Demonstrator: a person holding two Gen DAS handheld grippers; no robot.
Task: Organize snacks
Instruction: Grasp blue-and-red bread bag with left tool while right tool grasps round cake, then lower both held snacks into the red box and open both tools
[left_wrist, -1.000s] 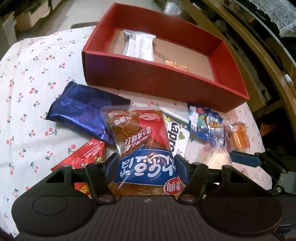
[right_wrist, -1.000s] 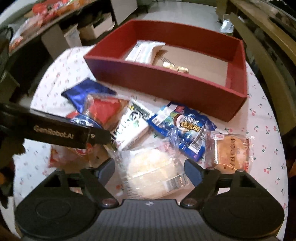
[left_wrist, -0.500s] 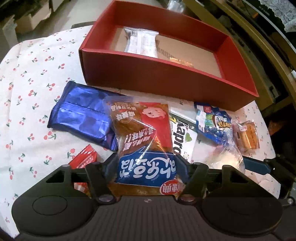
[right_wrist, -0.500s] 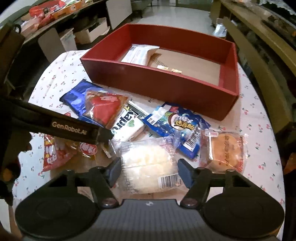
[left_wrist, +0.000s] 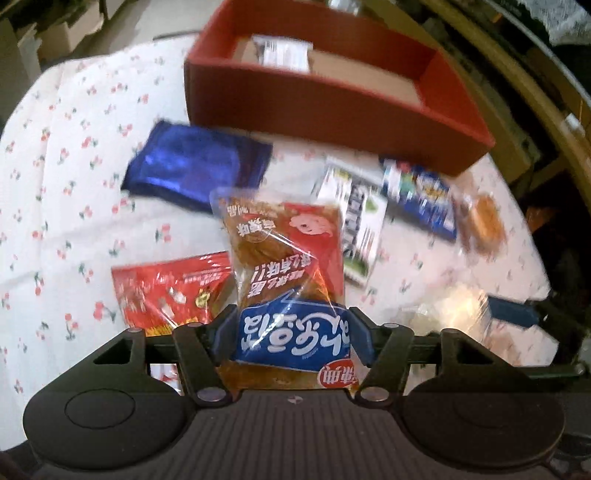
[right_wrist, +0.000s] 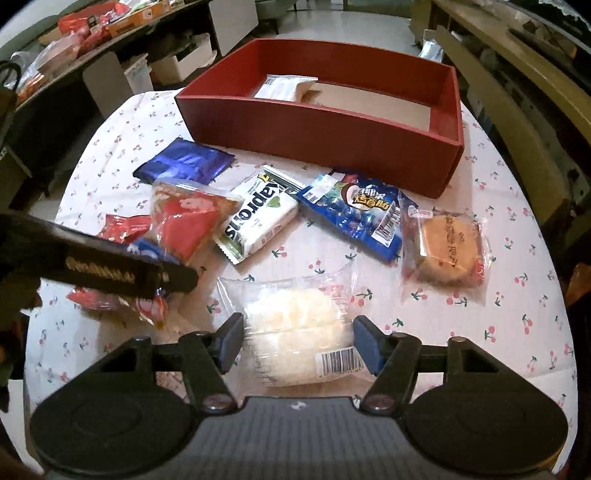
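Two grippers are each holding one snack above a table (right_wrist: 517, 206) that is wearing a white cloth with small cherries. Starting at the left, the left gripper (left_wrist: 291, 334) is clamping its blue pads on the lower part of a red and blue snack bag (left_wrist: 284, 273), which is standing up between the fingers and leaning a little away from the camera. Under it, on the cloth, a red packet (left_wrist: 166, 291) is lying just beside the left finger, and a shiny blue packet (left_wrist: 192, 166) is lying farther away, near the red box (right_wrist: 332, 136). In the right wrist view the same bag is showing behind the dark bar of the left gripper.

Going to the middle, a white pack with dark letters (right_wrist: 258, 218) is lying flat, and beside it on the right a blue candy bag (right_wrist: 362, 214) is lying close to the front wall of the box.

The right gripper (right_wrist: 297, 341) is pressing its pads on both sides of a clear packet with a white cake (right_wrist: 295, 328) inside; the packet is sitting between the fingertips, with its barcode near the right one.

At the far right a round brown pastry in clear wrap (right_wrist: 448, 245) is lying alone on the cloth. The red box is standing at the back, and one white packet (right_wrist: 284, 86) is lying inside it at the left end.
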